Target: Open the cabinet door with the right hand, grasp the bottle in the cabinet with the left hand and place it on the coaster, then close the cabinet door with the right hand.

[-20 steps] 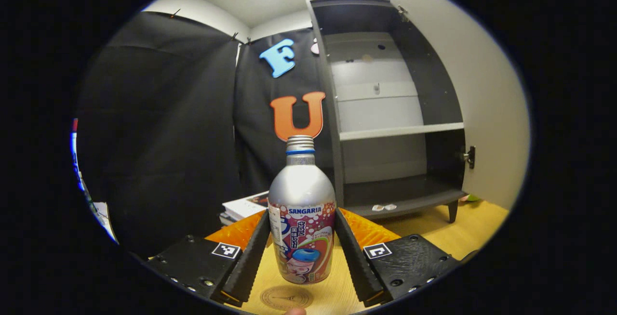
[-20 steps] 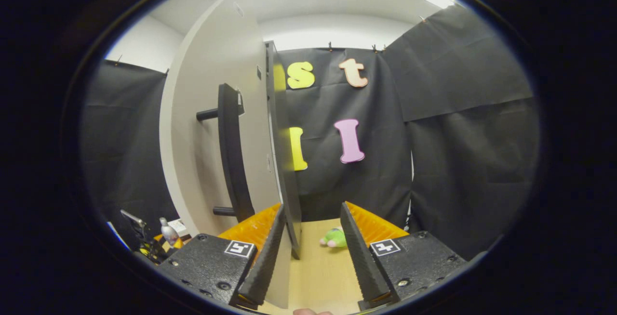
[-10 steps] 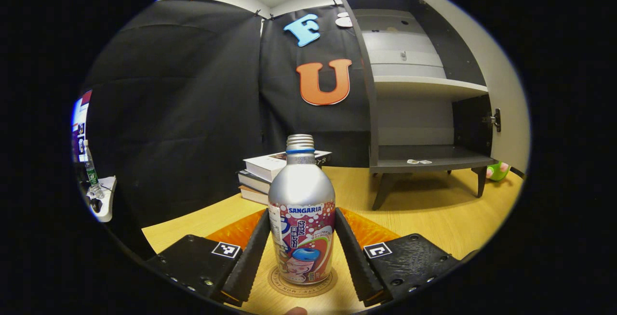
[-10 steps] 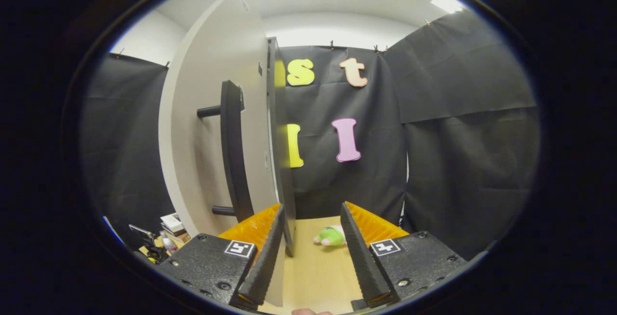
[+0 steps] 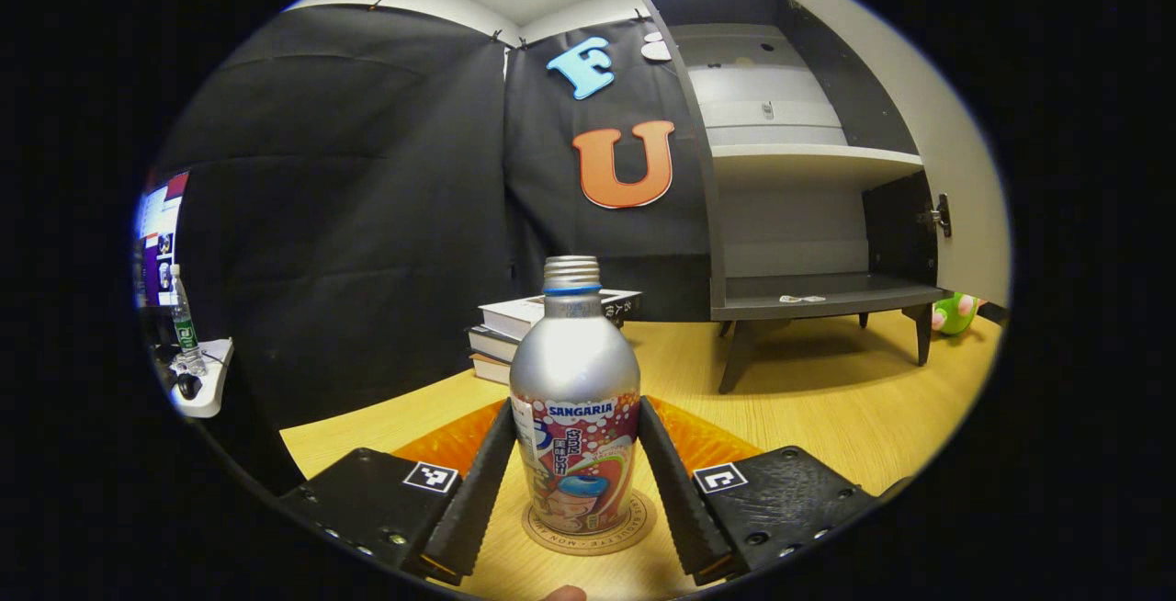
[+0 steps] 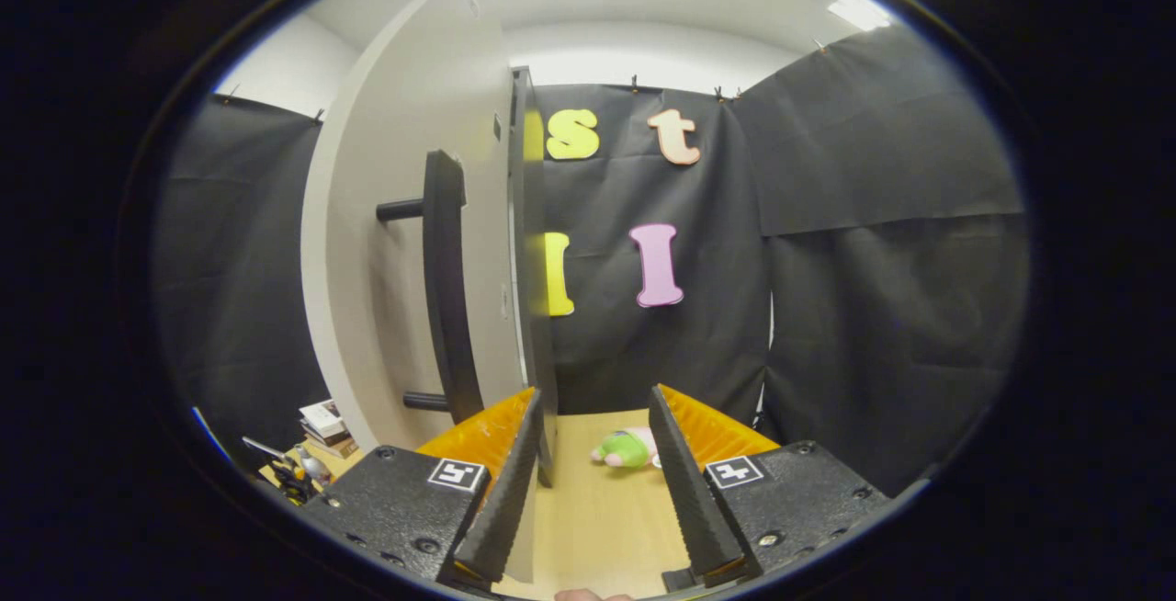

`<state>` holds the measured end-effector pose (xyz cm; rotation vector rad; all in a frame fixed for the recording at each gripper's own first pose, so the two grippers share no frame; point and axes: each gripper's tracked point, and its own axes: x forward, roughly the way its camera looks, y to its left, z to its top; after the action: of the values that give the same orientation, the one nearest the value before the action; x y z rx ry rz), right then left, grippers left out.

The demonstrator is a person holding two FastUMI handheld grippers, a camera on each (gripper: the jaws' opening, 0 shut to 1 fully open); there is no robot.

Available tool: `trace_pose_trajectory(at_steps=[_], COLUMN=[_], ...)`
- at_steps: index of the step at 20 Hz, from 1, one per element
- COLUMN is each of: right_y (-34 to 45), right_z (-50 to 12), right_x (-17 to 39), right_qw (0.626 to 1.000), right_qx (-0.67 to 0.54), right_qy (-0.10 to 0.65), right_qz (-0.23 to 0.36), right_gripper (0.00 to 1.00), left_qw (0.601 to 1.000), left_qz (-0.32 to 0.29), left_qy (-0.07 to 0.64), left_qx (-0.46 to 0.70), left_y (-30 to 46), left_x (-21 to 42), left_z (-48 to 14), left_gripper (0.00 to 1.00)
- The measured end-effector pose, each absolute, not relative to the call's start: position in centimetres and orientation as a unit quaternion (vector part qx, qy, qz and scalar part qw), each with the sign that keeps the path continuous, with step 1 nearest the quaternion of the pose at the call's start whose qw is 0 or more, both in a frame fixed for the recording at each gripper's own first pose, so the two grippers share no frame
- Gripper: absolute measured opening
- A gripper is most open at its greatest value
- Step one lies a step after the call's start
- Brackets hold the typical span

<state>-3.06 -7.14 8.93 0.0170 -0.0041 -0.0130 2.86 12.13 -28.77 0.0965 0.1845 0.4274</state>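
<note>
Item: aluminium drink bottle (image 5: 574, 399), silver body with printed label, threaded neck uncapped with a blue ring. It is standing upright on the round coaster (image 5: 588, 527), which is lying on the wooden table (image 5: 827, 408).

Item: left gripper (image 5: 574, 481). Its two fingers are flanking the bottle's lower half, one at each side and right against the label; the pictures are not settling whether both are actually pressing, so the grip cannot be told.

Item: cabinet (image 5: 808, 215), dark carcass on short legs, standing on the table right of and behind the bottle in the left gripper view. It is showing a pale shelf (image 5: 813, 153) and a dark lower floor bearing a small white scrap (image 5: 795, 299).

Item: cabinet door (image 6: 413, 243), pale with a dark edge, standing open and seen nearly edge-on in the right gripper view. Its long dark bar handle (image 6: 447, 293) is running vertically on two stubs.

Item: right gripper (image 6: 588, 481). Its fingers are spread wide apart, holding nothing; the door's lower edge is sitting just beside its left finger, contact not discernible.

Item: stack of books (image 5: 514, 334), lying on the table behind the bottle.

Item: green and pink plush toy (image 6: 625, 447), lying on the table beyond the door; also peeking out past the cabinet's leg in the left gripper view.
</note>
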Motion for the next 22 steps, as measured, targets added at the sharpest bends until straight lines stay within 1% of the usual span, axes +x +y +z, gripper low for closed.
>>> trace_pose_trajectory(at_steps=[1,2,3,4,5,6,7,8,9,10,12,13,14,15,16,17,19,20,21,22], right_y=[-7.1,-7.1,-7.1,-7.1,-7.1,-7.1,-7.1,-7.1,-7.1,-7.1,-7.1,-7.1,-7.1,-7.1,-7.1,-7.2,-6.9,-6.8,-6.9,-6.8], right_z=[8.9,8.9,8.8,8.9,8.9,8.9,8.9,8.9,8.9,9.0,9.0,9.0,9.1,9.2,9.4,9.6,9.7,9.8,9.9,9.9], right_x=[-3.1,-3.1,-3.1,-3.0,-3.0,-3.0,-3.0,-3.1,-3.1,-3.1,-3.0,-3.0,-3.0,-3.0,-2.9,-2.9,-2.8,-2.9,-2.9,-2.8], right_qw=[1.000,1.000,1.000,1.000,1.000,1.000,1.000,1.000,1.000,1.000,1.000,1.000,1.000,1.000,1.000,1.000,0.999,0.999,0.999,0.999], right_qx=[0.011,0.012,0.012,0.011,0.009,0.008,0.006,0.004,0.004,0.005,0.006,0.004,0.003,-0.001,-0.006,-0.013,-0.025,-0.029,-0.031,-0.031], right_qy=[-0.001,0.000,-0.001,-0.002,-0.003,-0.003,-0.004,-0.005,-0.006,-0.007,-0.008,-0.009,-0.010,-0.011,-0.014,-0.017,-0.025,-0.031,-0.034,-0.036], right_qz=[-0.005,-0.004,-0.004,-0.004,-0.004,-0.003,-0.003,-0.003,-0.003,-0.002,0.000,0.000,-0.002,-0.003,-0.005,-0.007,-0.007,-0.006,-0.007,-0.006], right_gripper=[0.74,0.69,0.74,0.74,0.69,0.74,0.74,0.74,0.69,0.74,0.74,0.69,0.74,0.69,0.74,0.69,0.69,0.63,0.70,0.70], left_qw=[0.972,0.972,0.972,0.972,0.972,0.973,0.974,0.974,0.975,0.976,0.978,0.982,0.984,0.987,0.988,0.990,0.994,0.996,0.997,0.997], left_qz=[0.211,0.210,0.210,0.211,0.208,0.205,0.202,0.199,0.198,0.197,0.191,0.173,0.160,0.149,0.140,0.129,0.103,0.089,0.079,0.071], left_qy=[0.093,0.093,0.094,0.095,0.101,0.103,0.101,0.100,0.094,0.087,0.076,0.075,0.069,0.062,0.052,0.043,0.029,0.024,0.023,0.023], left_qx=[0.049,0.047,0.044,0.044,0.043,0.039,0.035,0.034,0.035,0.037,0.039,0.033,0.027,0.026,0.028,0.028,0.019,0.015,0.014,0.013], left_y=[12.0,12.0,12.2,12.4,12.4,12.4,12.3,12.4,12.4,12.5,12.1,11.2,10.3,9.7,9.2,8.7,7.3,6.4,5.8,5.2], left_x=[2.5,2.4,2.3,2.3,2.2,2.1,2.1,2.1,2.0,1.9,1.6,1.8,1.7,1.6,1.6,1.7,1.8,2.0,1.9,2.0], left_z=[-28.8,-28.7,-28.7,-28.7,-28.9,-28.9,-28.5,-28.1,-27.2,-26.2,-23.4,-21.8,-19.8,-17.4,-14.8,-11.9,-7.1,-4.9,-3.5,-2.4], left_gripper=[0.78,0.79,0.80,0.80,0.81,0.81,0.82,0.84,0.89,0.91,0.93,0.94,0.94,0.94,0.94,0.94,0.94,0.94,0.94,0.94])
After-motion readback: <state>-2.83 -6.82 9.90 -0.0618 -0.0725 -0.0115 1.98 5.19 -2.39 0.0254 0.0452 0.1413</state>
